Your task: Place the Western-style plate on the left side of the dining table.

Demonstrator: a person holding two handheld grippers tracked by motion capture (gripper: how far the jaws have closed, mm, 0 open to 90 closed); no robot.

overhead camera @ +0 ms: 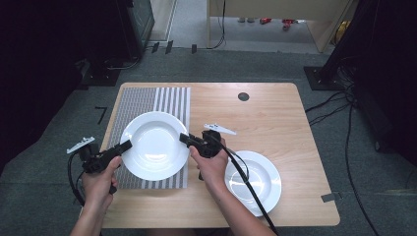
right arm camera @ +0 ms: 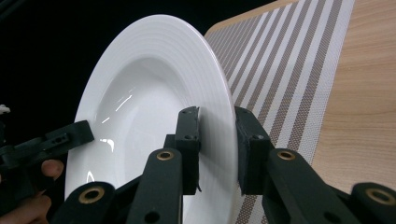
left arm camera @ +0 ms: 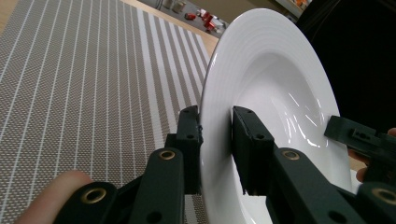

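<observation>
While the left gripper (overhead camera: pixel 127 145) pinches the left rim of a white plate (overhead camera: pixel 153 143) over the striped mat (overhead camera: pixel 140 103) (near the table's (overhead camera: pixel 275 108) left edge), the right gripper (overhead camera: pixel 184 138) clamps its right rim, seemingly lifted; another plate (overhead camera: pixel 263 184) sits by the front-right corner.

The high view looks forward and down from above my side of the table (overhead camera: pixel 265 113), far enough back to take in the whole tabletop. The left gripper view rides close behind my left gripper (left arm camera: pixel 216 140), facing along its jaws. The right gripper view rides equally close behind my right gripper (right arm camera: pixel 217 142). All three views share the white plate (overhead camera: pixel 155 145) and the striped mat (overhead camera: pixel 172 101) beyond my fingertips.
</observation>
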